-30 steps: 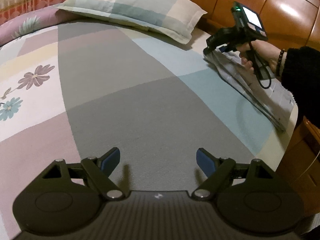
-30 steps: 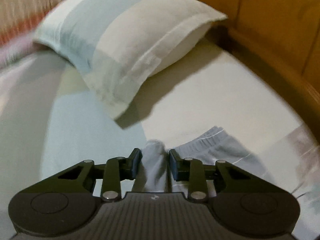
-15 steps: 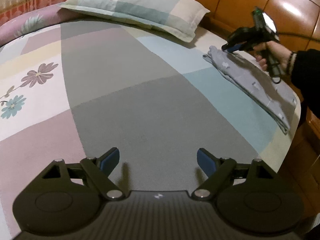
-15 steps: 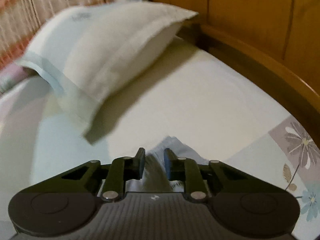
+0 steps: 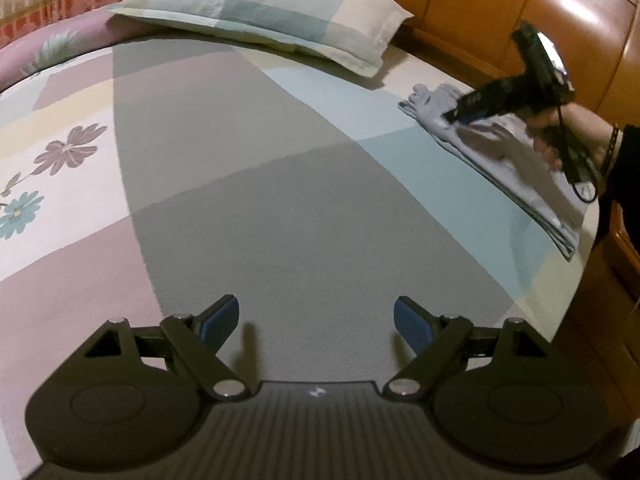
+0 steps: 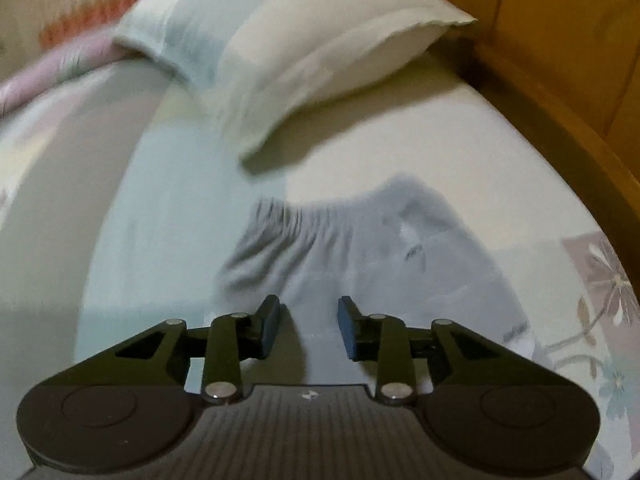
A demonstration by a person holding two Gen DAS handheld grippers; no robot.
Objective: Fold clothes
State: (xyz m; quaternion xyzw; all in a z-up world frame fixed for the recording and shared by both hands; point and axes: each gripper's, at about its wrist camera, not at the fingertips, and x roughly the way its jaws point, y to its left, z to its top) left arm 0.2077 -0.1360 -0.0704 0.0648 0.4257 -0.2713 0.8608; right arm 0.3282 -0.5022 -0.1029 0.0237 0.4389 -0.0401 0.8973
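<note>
Since the earlier frames, the right tool (image 6: 308,326) is letting go of the grey garment (image 6: 360,264): half a second ago its jaws were pinching a raised fold of the cloth, and now they are opening, with the cloth lying flat under them and nothing gripped between the pads. In the left wrist view, the right tool (image 5: 454,114) is now lower, with its tips down on the garment, near the waistband end.

Going from left to right: the left tool (image 5: 316,320) is hanging wide open over the grey patch of the bed sheet (image 5: 280,220), at about 6 o'clock in its own view, and it is holding nothing. The pillow (image 5: 272,8) is lying at 12 o'clock, near the wooden headboard (image 5: 480,20). The garment (image 5: 500,160) is lying at about 2 o'clock, along the right edge of the bed, as a long narrow strip with its elastic waistband pointing toward the pillow. The person's hand (image 5: 560,140) is holding the right tool above it.

I am judging that one fold is now finished and released: the strip is looking already folded lengthwise. Probably the next move is asking for a new grip, maybe at one end, to fold the strip shorter.
</note>
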